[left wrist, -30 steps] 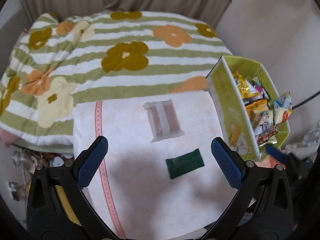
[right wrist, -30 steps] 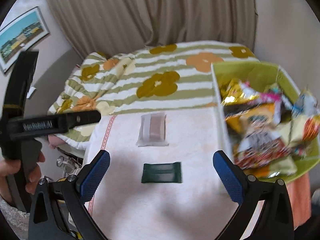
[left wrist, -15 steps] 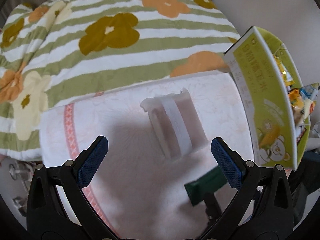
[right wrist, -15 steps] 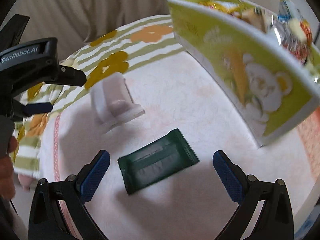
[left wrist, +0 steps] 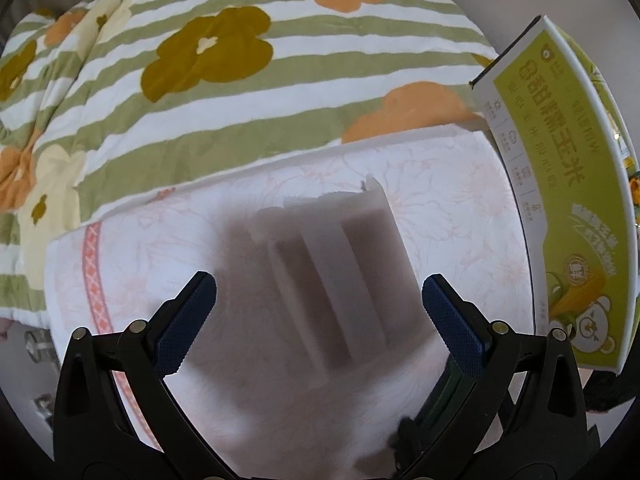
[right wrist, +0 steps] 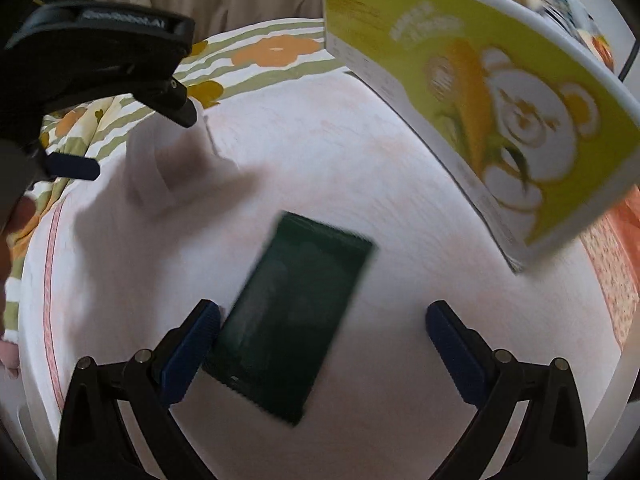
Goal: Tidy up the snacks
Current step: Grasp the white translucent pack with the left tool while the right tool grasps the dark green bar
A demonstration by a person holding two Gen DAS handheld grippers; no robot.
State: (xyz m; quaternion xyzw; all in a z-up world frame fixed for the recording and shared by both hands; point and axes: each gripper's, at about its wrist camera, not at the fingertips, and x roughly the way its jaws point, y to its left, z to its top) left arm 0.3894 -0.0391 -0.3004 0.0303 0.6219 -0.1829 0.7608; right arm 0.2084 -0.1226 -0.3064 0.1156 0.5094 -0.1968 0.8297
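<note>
Right gripper low over the white towel, fingers spread wide and gripping nothing. The dark green snack packet lies flat between them, its near left corner right at the left blue fingertip; whether they touch is lost in blur. Its long axis runs on a diagonal, near-left to far-right, with the far short end toward the box. One green packet, that's all of that kind.

Over to the left gripper, likewise angled down at the towel, fingers wide apart and empty. Between and just beyond them sits one pale wrapped snack, translucent white with brownish panels and a white band down the middle. Long axis runs away from the camera, tilting slightly to the left at the far end. A sliver of the green packet peeks out by the right finger.

In the right wrist view, the left gripper's black body fills the upper left, leaning down over the pale snack.

Further right, one yellow-green box with a bear and corn printed on it stands on the towel's far right side, colourful wrappers poking above its rim, too blurred to count.

Beyond the towel, a green-striped floral blanket.
</note>
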